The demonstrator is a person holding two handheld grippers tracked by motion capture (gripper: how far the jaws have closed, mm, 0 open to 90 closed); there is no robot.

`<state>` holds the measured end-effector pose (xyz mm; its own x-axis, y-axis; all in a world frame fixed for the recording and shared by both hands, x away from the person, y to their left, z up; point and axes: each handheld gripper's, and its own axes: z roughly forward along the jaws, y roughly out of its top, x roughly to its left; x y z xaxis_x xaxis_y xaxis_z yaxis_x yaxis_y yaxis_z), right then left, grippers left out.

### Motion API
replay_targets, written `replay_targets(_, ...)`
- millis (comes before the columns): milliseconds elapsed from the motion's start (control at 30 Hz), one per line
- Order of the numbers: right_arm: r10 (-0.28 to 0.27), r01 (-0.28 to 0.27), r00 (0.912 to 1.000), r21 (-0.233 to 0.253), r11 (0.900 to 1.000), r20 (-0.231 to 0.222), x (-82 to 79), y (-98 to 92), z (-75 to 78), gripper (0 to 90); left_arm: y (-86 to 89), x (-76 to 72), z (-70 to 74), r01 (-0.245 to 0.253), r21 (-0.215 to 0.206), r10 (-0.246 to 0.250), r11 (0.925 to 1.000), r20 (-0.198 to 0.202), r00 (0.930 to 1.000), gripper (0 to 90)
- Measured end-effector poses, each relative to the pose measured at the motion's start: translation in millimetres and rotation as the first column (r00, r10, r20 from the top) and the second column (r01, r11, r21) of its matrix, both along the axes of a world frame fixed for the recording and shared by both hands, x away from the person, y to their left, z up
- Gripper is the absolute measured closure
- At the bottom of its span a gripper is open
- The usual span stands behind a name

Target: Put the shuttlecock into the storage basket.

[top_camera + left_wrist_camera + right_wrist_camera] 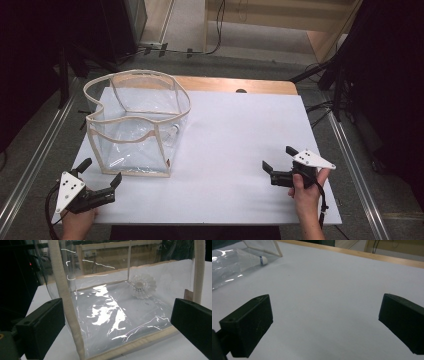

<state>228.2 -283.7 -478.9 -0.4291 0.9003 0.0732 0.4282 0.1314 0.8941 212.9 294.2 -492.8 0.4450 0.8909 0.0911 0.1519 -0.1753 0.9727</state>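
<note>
Your left gripper [102,179] sits at the near left of the table [240,150], with its jaws spread wide and holding nothing. It points at the near corner of the clear bag [135,125], which stands just past it but does not touch it. Your right gripper [279,162] is at the near right, well apart from the bag, also spread wide and empty.

Inside the bag, at the far right corner of its floor, lies a white shuttlecock [143,286].

Be careful. I think the bag is light and floppy, so a push from a jaw could slide it or make it fold flat. Then the shuttlecock could roll away.

See-through, shiny, crinkly plastic makes up the bag, with a soft cream cloth edge [65,297] along its sides. It is shaped like a box. A smooth white sheet covers the table.
</note>
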Motion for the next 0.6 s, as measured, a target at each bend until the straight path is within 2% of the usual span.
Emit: replay_targets(600, -0.058, 0.058, 0.9983, -0.013, 0.998, -0.007, -19.4, -36.2, -10.9, 0.0, -0.1, -0.1, 0.0, -0.001, 0.0, 0.001, 1.0, 0.0, 1.0, 0.0)
